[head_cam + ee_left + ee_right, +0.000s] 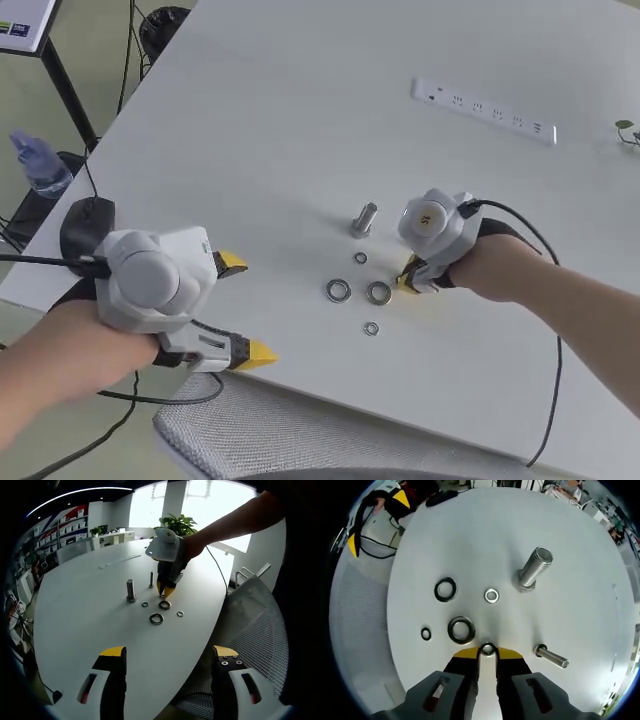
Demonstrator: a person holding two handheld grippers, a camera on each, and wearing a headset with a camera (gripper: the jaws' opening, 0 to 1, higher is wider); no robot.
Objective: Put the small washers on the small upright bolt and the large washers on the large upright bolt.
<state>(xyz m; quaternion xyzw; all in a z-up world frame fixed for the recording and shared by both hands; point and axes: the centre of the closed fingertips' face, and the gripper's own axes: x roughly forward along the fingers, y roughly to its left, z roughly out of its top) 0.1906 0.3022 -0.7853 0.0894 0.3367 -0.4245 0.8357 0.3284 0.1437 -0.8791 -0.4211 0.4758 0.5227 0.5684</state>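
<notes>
Right gripper [488,653] fingers [467,656] pinch a small washer [488,649]; left gripper [169,651] fingers [114,653] gape wide; yellow sticker [428,220] illegible.

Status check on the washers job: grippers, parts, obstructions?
Left hand-held gripper open, idle. Right hand-held gripper shut on small washer. Small bolt, large bolt bare; four washers loose. Nothing blocking.

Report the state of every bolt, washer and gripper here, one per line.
Large steel bolt: upright, bare.
Thin small steel bolt: upright, bare.
Two large steel washers: lying flat, loose.
Two small steel washers: lying flat, loose.
Right gripper: shut on third small washer.
Left gripper: open, empty.
</notes>
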